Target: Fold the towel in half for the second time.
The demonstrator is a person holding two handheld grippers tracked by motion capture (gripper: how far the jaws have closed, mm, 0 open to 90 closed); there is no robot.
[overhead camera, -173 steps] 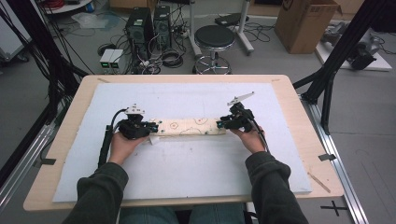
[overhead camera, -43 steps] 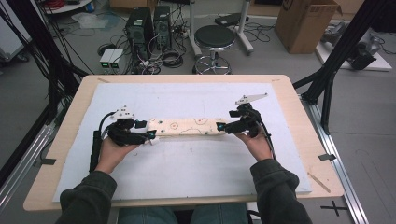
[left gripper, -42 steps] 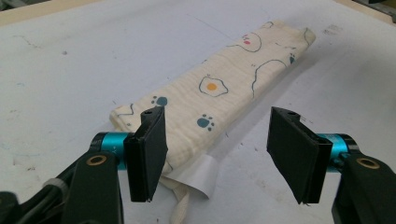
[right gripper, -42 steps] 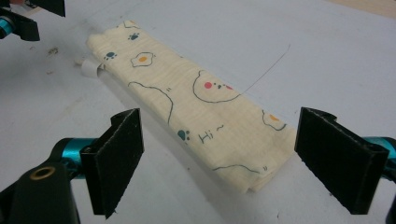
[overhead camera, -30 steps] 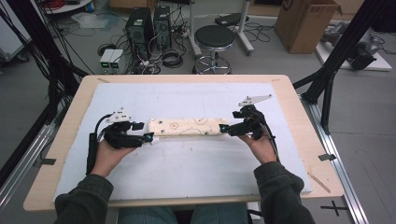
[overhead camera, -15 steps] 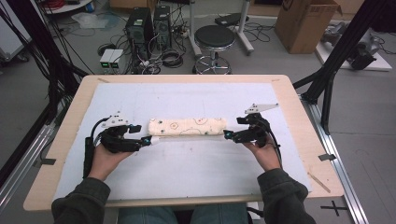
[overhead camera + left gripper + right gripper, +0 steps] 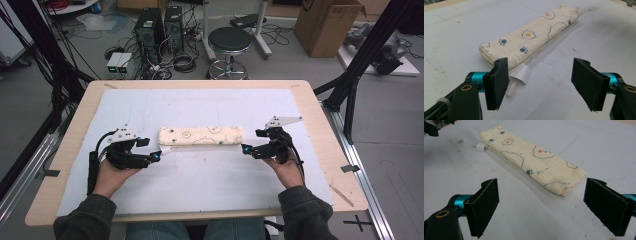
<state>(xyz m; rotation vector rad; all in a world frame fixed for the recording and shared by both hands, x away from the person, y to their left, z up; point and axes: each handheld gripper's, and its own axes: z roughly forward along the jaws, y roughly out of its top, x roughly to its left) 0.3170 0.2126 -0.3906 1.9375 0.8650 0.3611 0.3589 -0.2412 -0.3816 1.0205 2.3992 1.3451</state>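
One wooden table [image 7: 320, 130] carries one pale blue mat [image 7: 210, 175] that covers most of its top. On the mat lies one folded cream cloth [image 7: 201, 135], printed with fried eggs and paw marks, set crosswise near the middle and folded into a long narrow strip. One white label [image 7: 522, 74] sticks out from its left end.

Two grippers flank the cloth, one at each end. The left gripper [image 7: 156, 156] sits just off the left end, near the label; its jaws have just been opening and now stand wide apart, with nothing between them, the cloth's end lying just ahead of one pad [image 7: 499, 82]. The right gripper [image 7: 246, 149] sits just off the right end, apart from the cloth; its two jaws also stand wide apart and hold nothing, the folded corner lying beyond them on the mat.

Behind the table stand one round black stool [image 7: 229, 40], two computer towers [image 7: 160, 22] and one cardboard box [image 7: 325, 22].
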